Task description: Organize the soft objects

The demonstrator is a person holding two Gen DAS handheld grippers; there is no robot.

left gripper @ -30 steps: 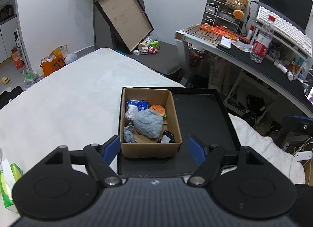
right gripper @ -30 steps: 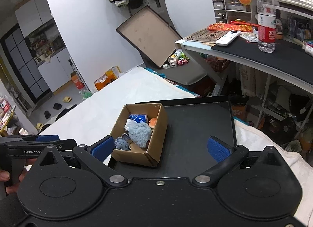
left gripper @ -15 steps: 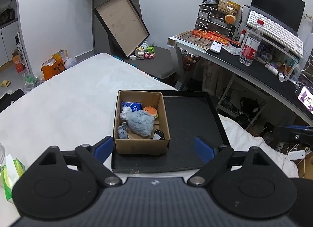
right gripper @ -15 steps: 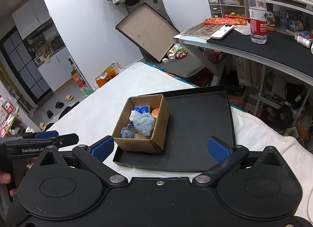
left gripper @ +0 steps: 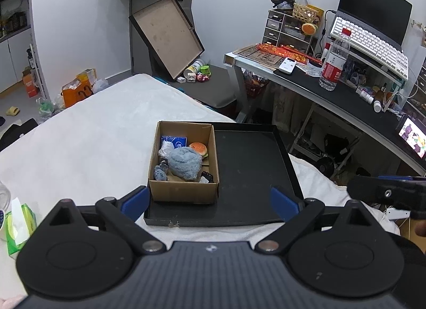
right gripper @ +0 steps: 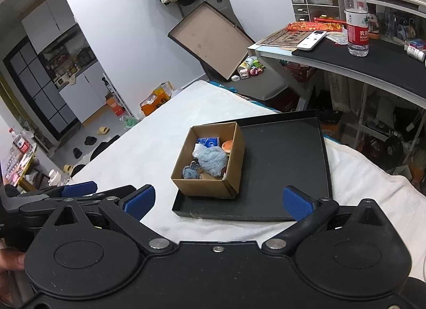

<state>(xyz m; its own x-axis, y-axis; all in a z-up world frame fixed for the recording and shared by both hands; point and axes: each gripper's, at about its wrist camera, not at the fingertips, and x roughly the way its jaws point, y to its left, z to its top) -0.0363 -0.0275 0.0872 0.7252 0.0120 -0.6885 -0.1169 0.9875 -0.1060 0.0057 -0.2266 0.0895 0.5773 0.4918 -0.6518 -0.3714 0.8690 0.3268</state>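
A brown cardboard box (left gripper: 183,189) (right gripper: 207,189) stands in the left part of a flat black tray (left gripper: 250,165) (right gripper: 287,165) on the white bed. Inside lie a fluffy grey-blue plush (left gripper: 185,162) (right gripper: 213,160), a small burger toy (left gripper: 198,148) (right gripper: 228,146), a blue packet (left gripper: 174,141), a white crumpled piece (left gripper: 166,149) and a small blue-grey figure (left gripper: 159,173) (right gripper: 190,173). My left gripper (left gripper: 209,202) hangs over the tray's near edge, its jaws opening wide with nothing between them. My right gripper (right gripper: 217,201) stands open and empty, short of the tray.
A green tissue pack (left gripper: 20,226) lies at the bed's left edge. A desk (left gripper: 332,96) with a water bottle (left gripper: 334,61), keyboard and laptop runs along the right. A big open flat box (left gripper: 166,37) leans by the door. Bags and slippers litter the floor.
Both grippers have drawn back and up from the box, which now looks smaller and farther. The left jaws have spread wider. The box's contents have not moved.
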